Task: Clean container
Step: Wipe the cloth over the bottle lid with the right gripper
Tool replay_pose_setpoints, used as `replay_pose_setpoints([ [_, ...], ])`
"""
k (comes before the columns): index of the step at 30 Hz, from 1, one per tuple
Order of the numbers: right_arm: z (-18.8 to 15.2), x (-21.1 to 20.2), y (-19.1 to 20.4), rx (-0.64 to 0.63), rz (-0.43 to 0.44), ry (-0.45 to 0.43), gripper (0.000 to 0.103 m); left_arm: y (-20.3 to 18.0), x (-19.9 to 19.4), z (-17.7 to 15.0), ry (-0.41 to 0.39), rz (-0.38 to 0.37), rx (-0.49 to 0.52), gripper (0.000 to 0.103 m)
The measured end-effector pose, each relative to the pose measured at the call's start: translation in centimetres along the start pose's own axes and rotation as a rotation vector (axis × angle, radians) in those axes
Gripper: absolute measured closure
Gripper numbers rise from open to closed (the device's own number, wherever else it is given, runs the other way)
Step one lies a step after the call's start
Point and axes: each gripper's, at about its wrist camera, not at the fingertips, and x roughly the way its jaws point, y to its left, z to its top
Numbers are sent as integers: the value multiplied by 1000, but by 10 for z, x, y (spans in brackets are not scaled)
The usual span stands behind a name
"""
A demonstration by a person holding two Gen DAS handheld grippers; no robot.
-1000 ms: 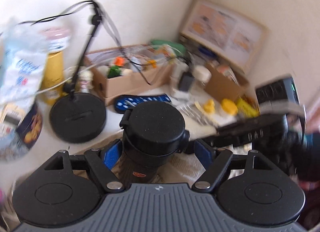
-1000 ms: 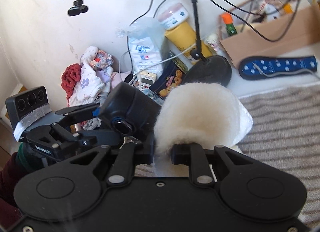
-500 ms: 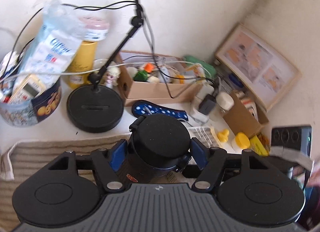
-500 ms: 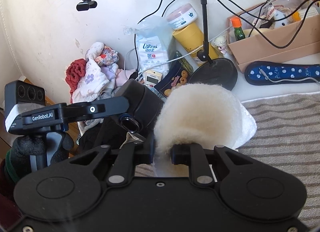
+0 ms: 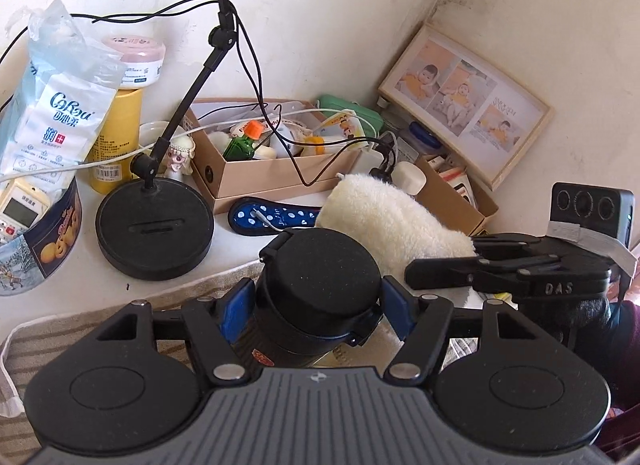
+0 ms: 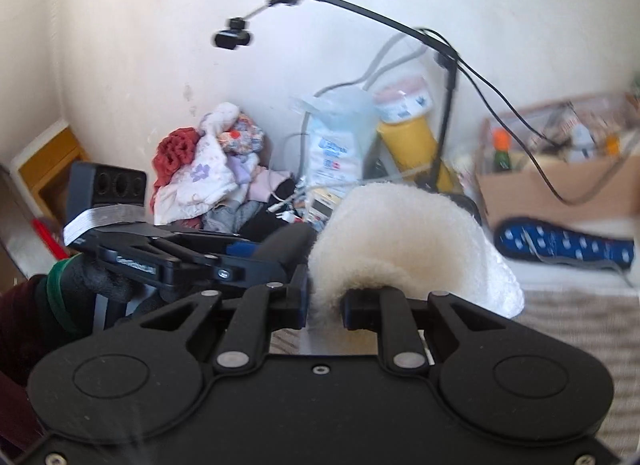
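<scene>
A black container with a round black lid (image 5: pixel 320 285) stands upright between the blue pads of my left gripper (image 5: pixel 316 305), which is shut on its body just below the lid. Under it lies a striped towel (image 5: pixel 80 317). My right gripper (image 6: pixel 325 301) is shut on a fluffy cream cloth (image 6: pixel 400 233). In the left wrist view that cloth (image 5: pixel 384 217) bulges right behind and beside the lid, with the right gripper (image 5: pixel 440 261) coming in from the right. In the right wrist view the container (image 6: pixel 286 243) shows dark, just left of the cloth, with the left gripper (image 6: pixel 240 261) on it.
A black lamp-stand base (image 5: pixel 154 221) sits behind the container, with cables hanging from its arm. A cardboard box (image 5: pixel 280 181), a blue spotted case (image 5: pixel 272 217), a biscuit tin (image 5: pixel 48 233) and a picture frame (image 5: pixel 464 113) crowd the back. Clothes (image 6: pixel 208 169) are piled at the wall.
The left jaws have closed onto the container. The right gripper has risen and rolled, and the cream cloth now shows beside the lid in the left wrist view.
</scene>
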Motion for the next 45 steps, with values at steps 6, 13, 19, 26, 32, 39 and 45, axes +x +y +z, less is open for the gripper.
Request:
replay_pose_setpoints([
  [6,-15,16,0,-26,59,39,88,2,-2,-1,0,3,-25,35],
  [13,-41,47,5,-89,-6,195,88,3,-2,-2,-9,10,-33,35],
  [19,-60,79,-13,-58,-156,337,88,1,-1,-2,-15,14,-32,35],
  [26,-45,63,-9,15,-94,220,87,4,-3,-2,-18,16,-48,35],
  [32,-25,27,-11,72,19,78,87,2,-3,-3,-18,14,-44,35],
  [39,-44,51,-22,115,24,170,87,3,-3,-2,-11,12,-44,35],
  [45,-63,68,-30,131,-27,252,87,-1,-2,-2,-9,17,-36,35],
])
